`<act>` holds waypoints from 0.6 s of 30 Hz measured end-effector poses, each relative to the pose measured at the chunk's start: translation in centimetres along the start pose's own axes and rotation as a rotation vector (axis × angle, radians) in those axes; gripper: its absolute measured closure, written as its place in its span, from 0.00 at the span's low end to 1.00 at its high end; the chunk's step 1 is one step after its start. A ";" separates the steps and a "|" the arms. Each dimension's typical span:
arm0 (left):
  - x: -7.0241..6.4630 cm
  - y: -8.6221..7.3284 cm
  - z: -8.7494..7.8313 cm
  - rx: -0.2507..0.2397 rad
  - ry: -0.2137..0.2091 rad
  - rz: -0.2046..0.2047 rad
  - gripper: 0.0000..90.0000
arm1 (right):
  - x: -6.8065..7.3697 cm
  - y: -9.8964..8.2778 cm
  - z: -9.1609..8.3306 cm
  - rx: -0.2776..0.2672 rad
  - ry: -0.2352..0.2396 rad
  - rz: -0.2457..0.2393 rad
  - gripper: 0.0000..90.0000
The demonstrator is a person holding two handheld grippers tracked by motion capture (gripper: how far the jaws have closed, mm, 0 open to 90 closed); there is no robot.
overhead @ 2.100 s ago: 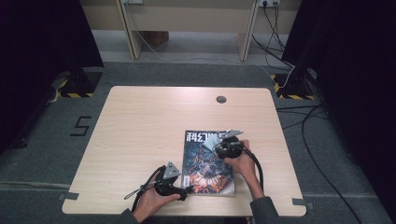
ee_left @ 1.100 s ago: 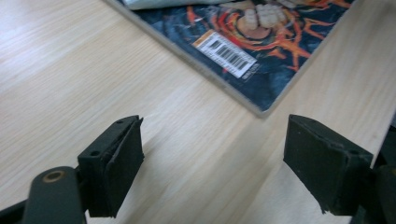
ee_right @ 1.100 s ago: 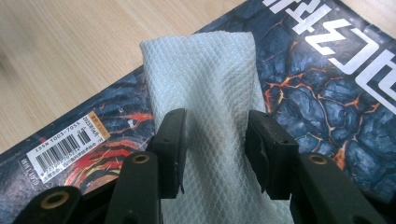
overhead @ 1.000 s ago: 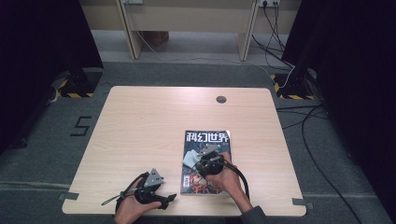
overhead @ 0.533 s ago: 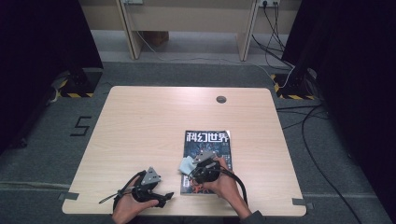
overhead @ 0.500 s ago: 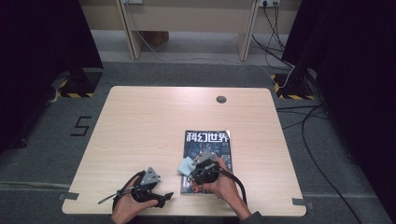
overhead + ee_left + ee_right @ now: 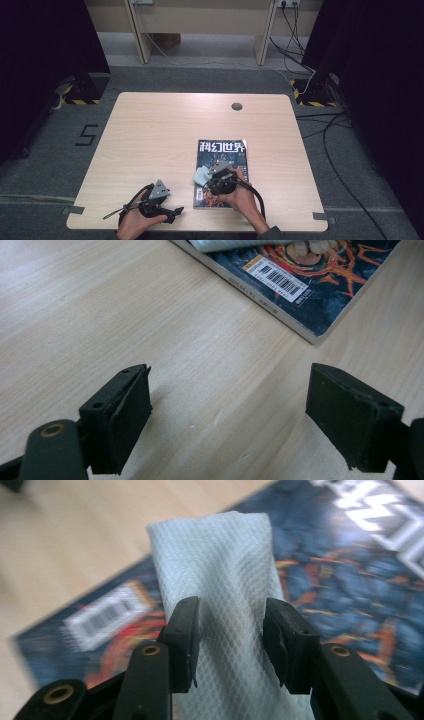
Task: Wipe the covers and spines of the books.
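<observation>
Right gripper wiping magazine cover with a folded tissue.

Pale folded paper tissue (image 7: pixel 220 580) sits clamped in your right gripper (image 7: pixel 230 630), long axis running straight out past the jaws, over the dark glossy magazine (image 7: pixel 225 155) near the pale wooden table's (image 7: pixel 165 130) front edge. Your left gripper (image 7: pixel 230 410) idles spread wide, holding nothing, left of the magazine's front-left corner. Cover shows large white Chinese characters; barcode label digits unreadable.

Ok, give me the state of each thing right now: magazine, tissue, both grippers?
Magazine: closed, lying flat on the table, back cover with barcode facing up.
Tissue: folded, held over the magazine's lower left part.
Right gripper: jaws closed on the tissue.
Left gripper: jaws wide open, nothing between them, over bare table beside the magazine's corner.
</observation>
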State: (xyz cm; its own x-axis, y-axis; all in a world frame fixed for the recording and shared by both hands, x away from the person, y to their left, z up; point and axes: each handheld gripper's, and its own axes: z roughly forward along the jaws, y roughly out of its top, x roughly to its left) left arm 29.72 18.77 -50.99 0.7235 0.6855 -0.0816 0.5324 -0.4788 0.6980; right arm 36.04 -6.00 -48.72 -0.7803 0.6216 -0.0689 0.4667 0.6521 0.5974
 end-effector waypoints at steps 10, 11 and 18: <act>0.5 -0.1 -0.3 -0.007 0.015 -0.014 0.19 | 2.0 0.0 0.0 -0.015 0.077 -0.044 0.65; 0.5 0.0 -0.3 -0.006 0.016 -0.010 0.19 | 1.7 0.0 0.0 -0.013 0.076 -0.044 0.65; 1.0 0.0 -0.2 0.004 0.041 -0.013 0.20 | 0.4 -0.9 -0.7 -0.005 0.014 -0.014 0.66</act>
State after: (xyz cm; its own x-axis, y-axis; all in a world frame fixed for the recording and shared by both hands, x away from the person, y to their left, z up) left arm 30.32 19.58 -50.95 0.6977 0.7138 -0.0611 0.5434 -0.4718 0.6943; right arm 35.04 -6.67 -48.74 -0.7924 0.6064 -0.0662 0.4538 0.6585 0.6004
